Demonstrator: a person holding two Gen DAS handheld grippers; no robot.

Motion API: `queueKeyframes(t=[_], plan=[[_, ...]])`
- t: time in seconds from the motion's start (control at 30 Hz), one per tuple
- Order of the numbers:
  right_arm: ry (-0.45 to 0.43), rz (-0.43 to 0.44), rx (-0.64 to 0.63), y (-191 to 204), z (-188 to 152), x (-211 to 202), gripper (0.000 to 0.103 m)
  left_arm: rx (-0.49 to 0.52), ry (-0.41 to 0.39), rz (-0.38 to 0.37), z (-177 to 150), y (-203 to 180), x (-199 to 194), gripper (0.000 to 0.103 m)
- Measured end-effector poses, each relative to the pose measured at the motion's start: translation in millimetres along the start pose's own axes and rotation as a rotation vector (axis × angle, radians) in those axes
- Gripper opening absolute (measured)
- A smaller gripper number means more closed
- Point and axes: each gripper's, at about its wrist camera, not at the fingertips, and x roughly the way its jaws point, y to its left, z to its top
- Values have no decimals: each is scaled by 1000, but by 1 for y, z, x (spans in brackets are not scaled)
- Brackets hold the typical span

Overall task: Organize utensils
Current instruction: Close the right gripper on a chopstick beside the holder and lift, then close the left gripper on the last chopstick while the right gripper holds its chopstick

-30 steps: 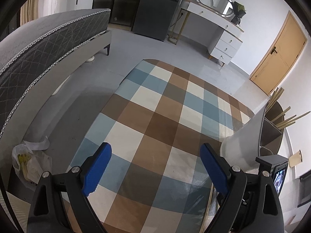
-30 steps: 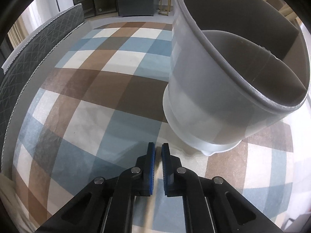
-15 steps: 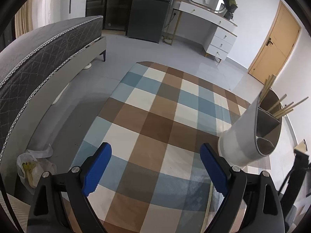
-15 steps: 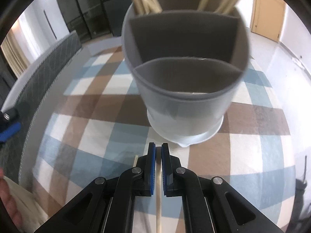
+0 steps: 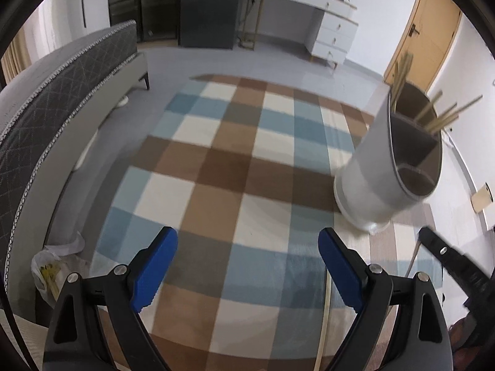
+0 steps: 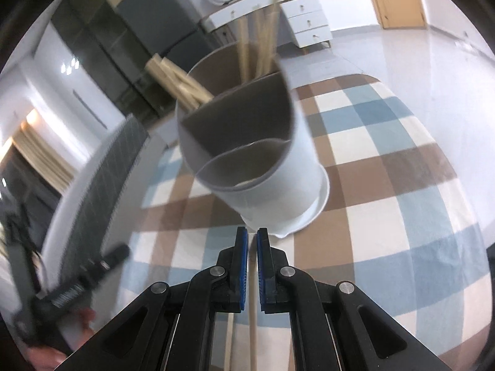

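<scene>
A grey round utensil holder (image 5: 368, 179) (image 6: 278, 182) with three compartments stands on the checked cloth (image 5: 232, 160). Wooden chopsticks (image 5: 442, 117) (image 6: 263, 43) stick out of its two far compartments. A loose chopstick (image 5: 324, 315) (image 6: 253, 334) lies on the cloth in front of the holder, and a second one lies beside it. My right gripper (image 6: 252, 262) hovers just short of the holder's base, shut and empty, with the loose chopstick showing through the slit between its pads. My left gripper (image 5: 247, 266) is open over the cloth, left of the holder, holding nothing.
A grey quilted mattress (image 5: 62, 99) runs along the left. A plastic bag (image 5: 49, 272) lies on the floor below the table edge. A white dresser (image 5: 331, 31), a dark cabinet (image 5: 204, 6) and a wooden door (image 5: 423, 40) stand at the back.
My right gripper has pulled back and up from the holder and rolled, so the whole holder now shows. The left view has swung, bringing the holder and the right gripper further in.
</scene>
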Motion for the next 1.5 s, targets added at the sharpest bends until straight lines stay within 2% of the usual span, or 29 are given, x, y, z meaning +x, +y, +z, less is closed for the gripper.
queueKeyframes(t=[0.17,0.4,0.5,0.67,0.73,0.77,0.87,0.9,0.97,1.03,1.13,1.27,1.37,1.5], plan=[[-15,38,80,-17,-1,-6,5,45,71,-13,-10,-18,13,89],[-51,65,101,-24,3,-19,5,144,176,-66,-24,-53,34,89],[-56,59,83,-25,3,-24,5,204,204,-39,-29,-67,44,88],[-65,65,86,-31,4,-29,5,224,253,-21,-31,-82,61,74],[-65,66,90,-33,3,-30,5,231,272,-10,-32,-86,67,51],[-65,64,89,-34,3,-30,5,231,292,-8,-33,-88,72,45],[-69,58,76,-35,3,-33,5,251,278,26,-29,-97,74,40],[-71,59,75,-35,2,-34,5,244,279,24,-28,-98,74,34],[-75,58,75,-37,2,-37,5,240,273,22,-27,-102,73,20],[-78,56,77,-38,2,-39,5,252,277,6,-26,-108,75,1],[-82,49,72,-39,1,-42,5,263,278,-10,-27,-115,74,1],[-93,34,48,-36,-2,-48,5,225,239,-58,-24,-111,58,1],[-102,30,38,-33,-5,-53,5,196,157,-105,-16,-102,33,0],[-115,28,20,-24,-9,-60,5,204,35,-159,-18,-95,-9,0]])
